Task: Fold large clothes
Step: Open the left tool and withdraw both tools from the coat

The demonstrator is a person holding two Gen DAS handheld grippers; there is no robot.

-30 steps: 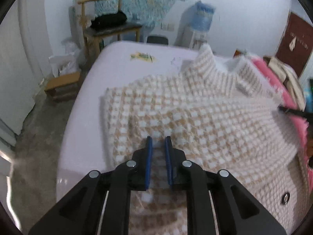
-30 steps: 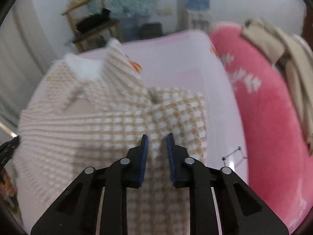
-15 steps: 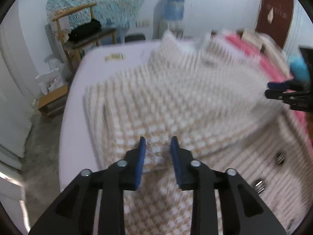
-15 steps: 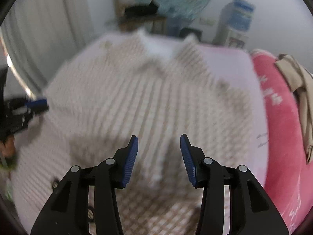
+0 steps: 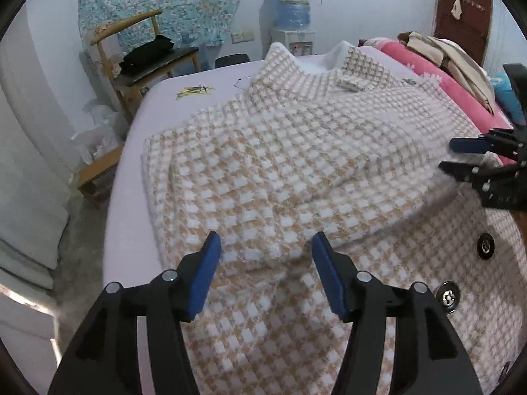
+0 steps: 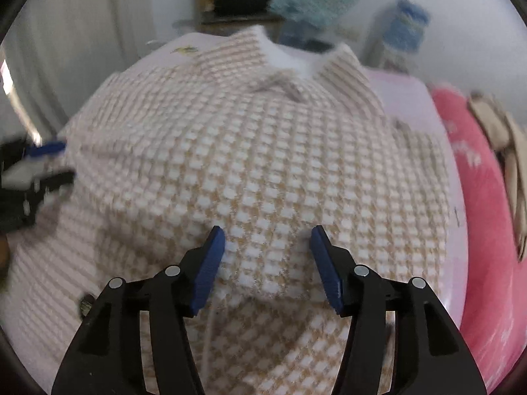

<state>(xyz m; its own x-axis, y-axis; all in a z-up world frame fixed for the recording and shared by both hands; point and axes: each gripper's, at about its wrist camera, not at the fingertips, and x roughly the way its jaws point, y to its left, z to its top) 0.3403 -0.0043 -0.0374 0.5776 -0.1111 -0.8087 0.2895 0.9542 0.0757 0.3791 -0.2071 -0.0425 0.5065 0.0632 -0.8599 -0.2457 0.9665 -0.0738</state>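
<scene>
A large beige-and-white checked coat [image 5: 280, 164] lies on the lilac bed [image 5: 131, 247], collar at the far end, its upper part folded over the lower part with metal snap buttons [image 5: 485, 246]. My left gripper [image 5: 266, 256] is open and empty just above the folded edge. My right gripper [image 6: 268, 250] is open and empty over the same fold; it also shows at the right of the left wrist view [image 5: 461, 154]. The coat fills the right wrist view [image 6: 263, 171].
A pink blanket [image 5: 428, 72] with beige clothes [image 5: 454, 62] lies along the bed's right side. A wooden chair [image 5: 145, 62] with a black bag, a water dispenser [image 5: 293, 16] and a low wooden stool [image 5: 95, 171] stand beyond the bed's left and far edges.
Both grippers were shut on the coat's fabric a second ago; they carried it over, opened and let it go. The folded layer now lies flat on the coat.
</scene>
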